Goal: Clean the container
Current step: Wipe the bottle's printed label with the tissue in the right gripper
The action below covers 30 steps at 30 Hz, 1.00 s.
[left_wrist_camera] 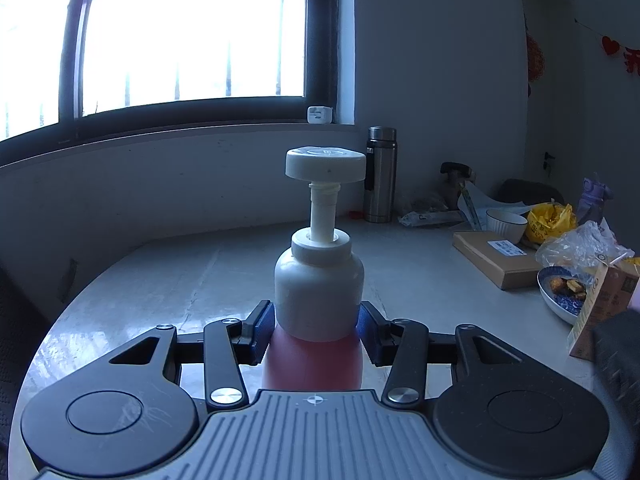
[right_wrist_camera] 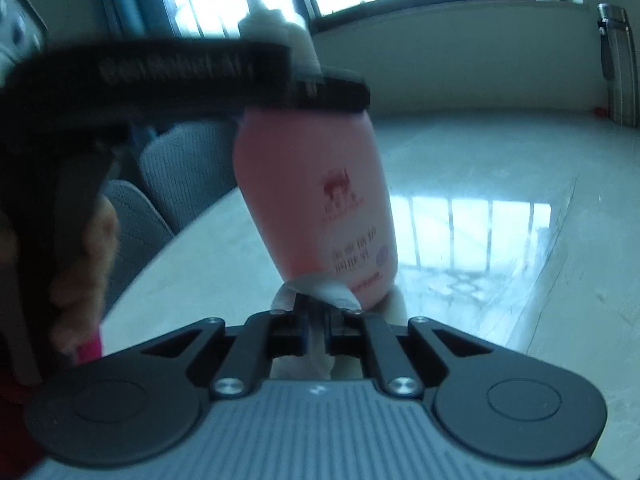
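Bottle [left_wrist_camera: 316, 300], pink with a white pump head [left_wrist_camera: 325, 163], stands over the table [left_wrist_camera: 168, 280], long axis near vertical, pump toward twelve o'clock in both views, leaning slightly in the right wrist view. Left gripper [left_wrist_camera: 316, 330] is clamped on its shoulder from six o'clock. Right gripper [right_wrist_camera: 318, 326], nearer the base, is pinched on a white wipe [right_wrist_camera: 320, 290] touching the lower body, at twelve o'clock from it
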Each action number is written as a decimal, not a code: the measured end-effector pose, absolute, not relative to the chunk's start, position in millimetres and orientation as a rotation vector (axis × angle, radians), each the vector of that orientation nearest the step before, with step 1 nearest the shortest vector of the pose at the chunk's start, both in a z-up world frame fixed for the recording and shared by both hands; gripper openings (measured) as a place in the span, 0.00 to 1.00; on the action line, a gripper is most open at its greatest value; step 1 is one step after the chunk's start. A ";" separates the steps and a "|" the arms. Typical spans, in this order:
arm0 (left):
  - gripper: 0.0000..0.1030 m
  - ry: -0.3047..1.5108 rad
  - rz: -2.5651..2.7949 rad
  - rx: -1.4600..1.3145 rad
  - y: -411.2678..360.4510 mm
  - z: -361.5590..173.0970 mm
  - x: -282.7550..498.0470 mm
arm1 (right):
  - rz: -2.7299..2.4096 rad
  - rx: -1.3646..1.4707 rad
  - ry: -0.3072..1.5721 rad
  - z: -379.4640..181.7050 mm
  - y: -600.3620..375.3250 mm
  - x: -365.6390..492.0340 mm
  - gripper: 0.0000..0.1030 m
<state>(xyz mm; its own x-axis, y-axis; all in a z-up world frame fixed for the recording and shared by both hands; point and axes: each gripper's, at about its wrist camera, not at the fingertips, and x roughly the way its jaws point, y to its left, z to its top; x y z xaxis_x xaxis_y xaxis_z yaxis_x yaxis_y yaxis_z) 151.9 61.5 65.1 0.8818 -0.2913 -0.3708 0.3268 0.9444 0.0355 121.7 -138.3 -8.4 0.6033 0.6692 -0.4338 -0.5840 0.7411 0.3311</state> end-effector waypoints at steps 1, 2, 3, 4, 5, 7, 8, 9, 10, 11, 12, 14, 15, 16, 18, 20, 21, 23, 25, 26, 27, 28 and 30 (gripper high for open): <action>0.47 0.371 -0.321 0.097 61.7 64.9 151.9 | 0.734 0.174 0.543 -4.3 -140.9 119.7 0.07; 0.47 0.372 -0.321 0.097 61.7 64.9 152.0 | 0.738 0.186 0.512 -0.1 -143.5 117.3 0.07; 0.47 0.372 -0.321 0.098 61.4 65.0 151.9 | 0.743 0.198 0.479 4.1 -146.1 114.9 0.07; 0.47 0.372 -0.321 0.099 61.1 64.9 151.8 | 0.748 0.210 0.447 8.4 -148.7 112.5 0.07; 0.47 0.371 -0.322 0.101 60.6 65.0 151.6 | 0.752 0.222 0.415 12.0 -151.2 110.2 0.07; 0.47 0.371 -0.323 0.105 59.6 65.1 151.3 | 0.757 0.249 0.361 17.1 -155.6 107.1 0.07; 0.47 0.370 -0.325 0.106 59.1 65.1 151.1 | 0.759 0.262 0.338 18.6 -157.6 106.1 0.07; 0.47 0.370 -0.326 0.107 58.7 65.0 151.0 | 0.760 0.270 0.329 18.8 -158.2 105.0 0.07; 0.47 0.370 -0.327 0.109 58.2 64.9 150.9 | 0.761 0.278 0.321 18.7 -158.6 103.9 0.07; 0.47 0.370 -0.328 0.110 57.8 64.9 150.5 | 0.761 0.285 0.314 18.6 -159.0 102.8 0.07; 0.47 0.370 -0.329 0.111 57.4 64.9 150.2 | 0.759 0.288 0.313 17.8 -158.7 103.4 0.07; 0.47 0.369 -0.327 0.112 57.0 64.6 150.1 | 0.755 0.289 0.313 19.6 -156.7 102.6 0.07; 0.47 0.370 -0.327 0.112 57.2 64.6 150.1 | 0.754 0.288 0.315 19.2 -156.2 102.9 0.07; 0.47 0.370 -0.326 0.111 57.4 64.6 150.1 | 0.749 0.288 0.321 18.8 -158.4 104.9 0.07; 0.47 0.371 -0.325 0.109 57.8 64.6 150.2 | 0.739 0.283 0.344 19.2 -158.8 109.7 0.07; 0.47 0.372 -0.323 0.107 58.5 64.5 150.4 | 0.740 0.290 0.388 14.1 -157.9 114.6 0.07; 0.47 0.373 -0.322 0.105 58.9 64.5 150.6 | 0.740 0.289 0.414 9.6 -157.4 120.6 0.07; 0.47 0.375 -0.320 0.102 60.2 64.4 151.3 | 0.735 0.279 0.458 1.7 -152.5 122.3 0.07; 0.47 0.377 -0.317 0.098 61.8 64.3 152.3 | 0.730 0.256 0.479 -1.6 -148.5 123.9 0.07; 0.47 0.378 -0.316 0.096 62.5 64.3 152.6 | 0.727 0.245 0.486 -2.9 -147.0 123.9 0.07; 0.47 0.378 -0.316 0.095 62.7 64.3 152.8 | 0.724 0.235 0.494 -4.2 -145.6 123.8 0.07; 0.47 0.379 -0.316 0.094 63.0 64.3 152.9 | 0.721 0.225 0.505 -5.6 -144.3 124.5 0.07; 0.48 0.379 -0.316 0.095 63.2 64.1 153.2 | 0.714 0.196 0.521 -7.6 -141.5 125.7 0.07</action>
